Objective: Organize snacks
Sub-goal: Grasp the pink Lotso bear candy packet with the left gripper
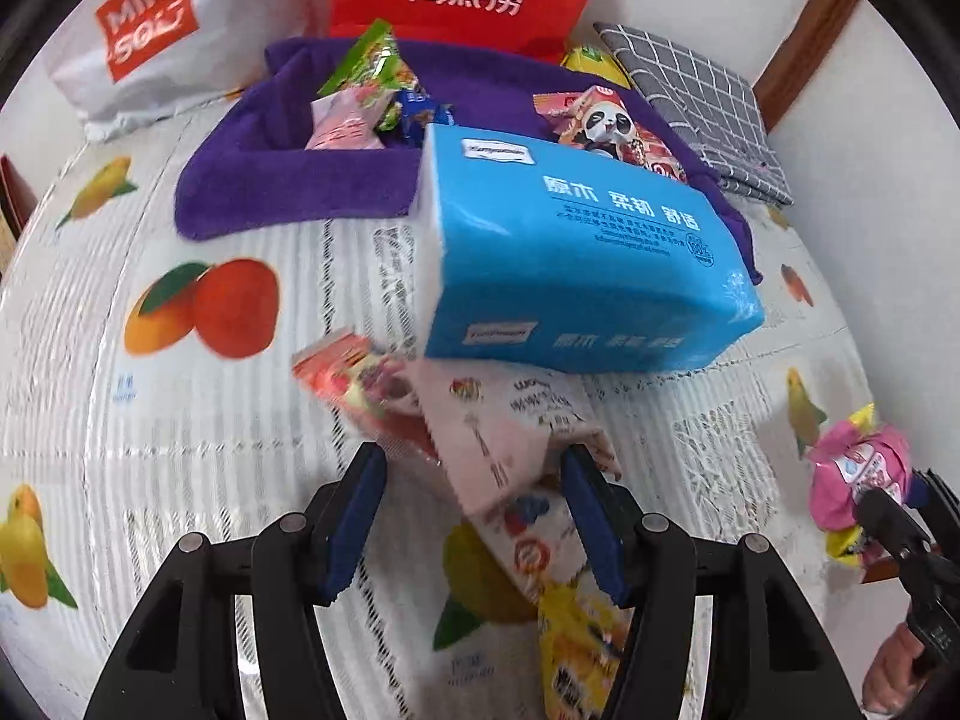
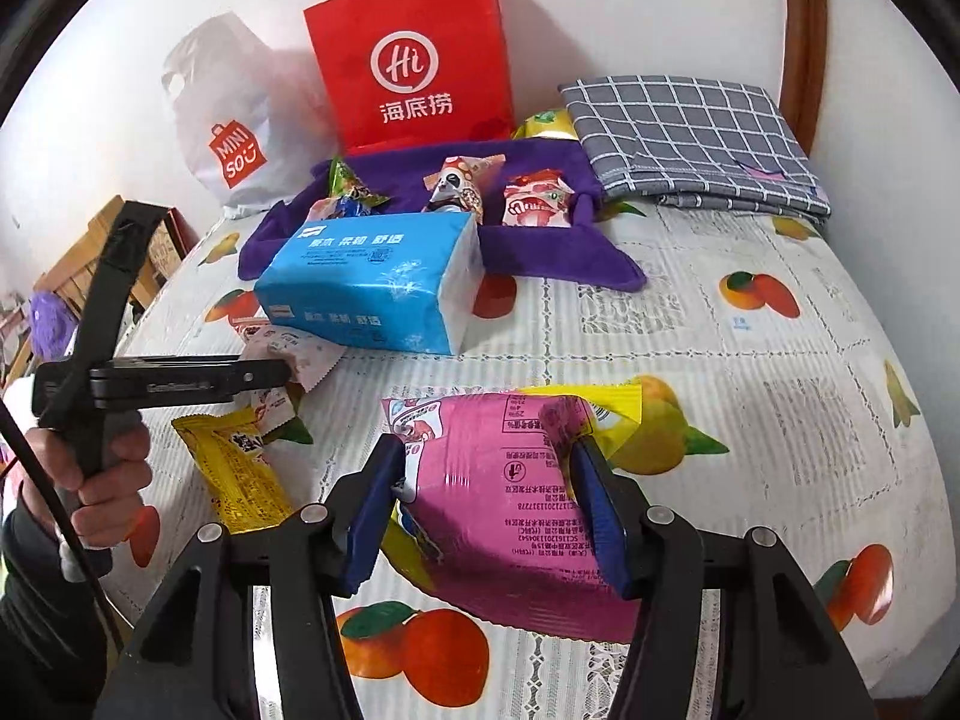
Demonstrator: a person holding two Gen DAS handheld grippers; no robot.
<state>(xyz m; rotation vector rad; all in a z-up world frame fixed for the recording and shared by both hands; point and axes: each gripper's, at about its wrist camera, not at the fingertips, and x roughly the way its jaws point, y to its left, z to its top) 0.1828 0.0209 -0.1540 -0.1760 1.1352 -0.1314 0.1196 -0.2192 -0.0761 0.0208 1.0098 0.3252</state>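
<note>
Fruit-print tablecloth [image 2: 690, 324] below — right tongs [image 2: 486, 480] clamp pink packet [image 2: 504, 480]; left tongs [image 1: 474, 480] grip pale wrapper [image 1: 498, 438].

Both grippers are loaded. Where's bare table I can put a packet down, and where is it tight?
Free: the fruit-print tablecloth right of the blue tissue pack, in front of the grey checked cloth. Also its left side beside the tissue pack. Crowded: the purple towel already holds snacks, and a yellow packet lies under the left gripper.
</note>
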